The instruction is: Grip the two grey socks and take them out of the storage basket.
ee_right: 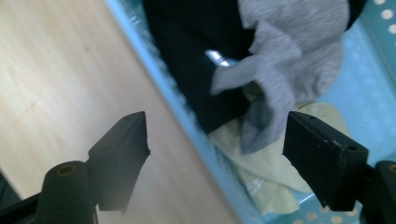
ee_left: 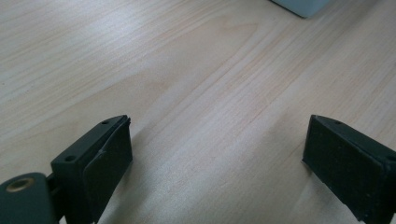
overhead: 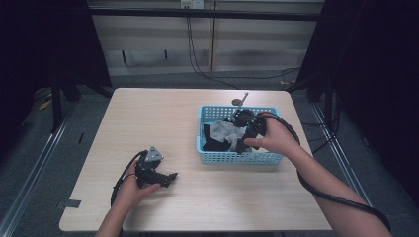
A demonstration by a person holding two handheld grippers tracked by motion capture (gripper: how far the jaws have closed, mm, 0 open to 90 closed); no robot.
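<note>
At about 7 o'clock on the bench (overhead: 197, 197), the left gripper (overhead: 170, 177) lies low over bare wood, jaws spread wide and holding nothing, probably parked as the idle hand. Farther off, toward 2 o'clock, the right gripper (ee_right: 217, 154) hangs over the near rim of the blue perforated basket (overhead: 237, 157), jaws spread and empty, seemingly lined up to take cloth. Inside lie a grey sock (ee_right: 289, 60), a black garment (ee_right: 196, 60) and a pale yellow cloth (ee_right: 275, 172). No brand, label or writing is legible.
</note>
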